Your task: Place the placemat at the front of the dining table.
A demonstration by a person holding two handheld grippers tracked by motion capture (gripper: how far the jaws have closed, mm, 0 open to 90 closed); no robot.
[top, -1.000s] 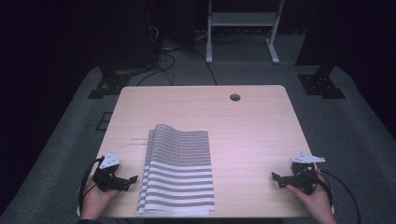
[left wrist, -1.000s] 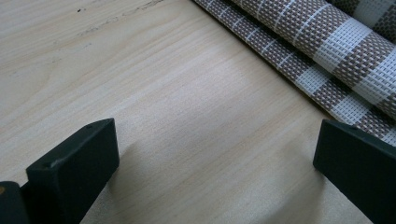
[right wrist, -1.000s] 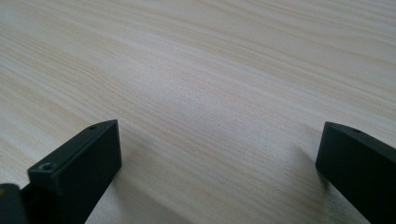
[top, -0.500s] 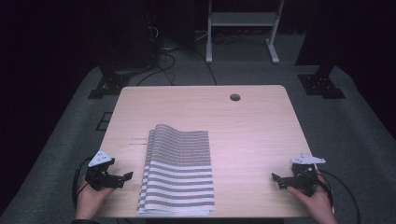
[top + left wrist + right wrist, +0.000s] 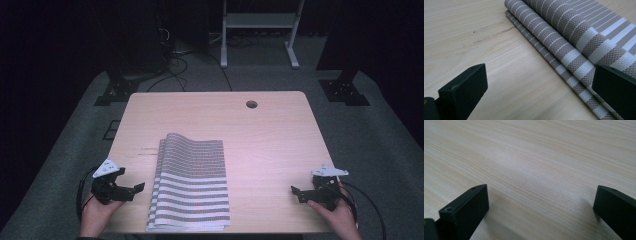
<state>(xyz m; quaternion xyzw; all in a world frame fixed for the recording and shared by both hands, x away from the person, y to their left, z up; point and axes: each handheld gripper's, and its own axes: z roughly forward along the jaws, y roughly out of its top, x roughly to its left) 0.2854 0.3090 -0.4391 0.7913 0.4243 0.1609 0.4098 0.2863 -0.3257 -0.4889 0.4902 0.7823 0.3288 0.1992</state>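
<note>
The wooden counter (image 5: 270, 145) carries a stack of striped woven placemats (image 5: 191, 182), lying toward the near edge and left of the middle, their long side running away from the person. The far end of the top placemat humps up slightly instead of lying flat. In the left gripper view the stack shows several layers stepped at its left edge, so the edges are not flush.

The left gripper (image 5: 131, 189) sits at the near-left corner of the counter, jaws spread wide, pointing at the stack's left edge and just beside it, not touching. The right gripper (image 5: 296, 192) rests near the near-right corner, well apart from the placemats, jaws also spread, with bare wood ahead of it.

The likely trouble lies with the stepped layers: a low pinch from the left could catch only the bottom placemat, or several together, and drag the stack askew. The stiff weave may also slip from the jaws if gripped too near the rim. With the right gripper so far off, nothing steadies the other side.
</note>
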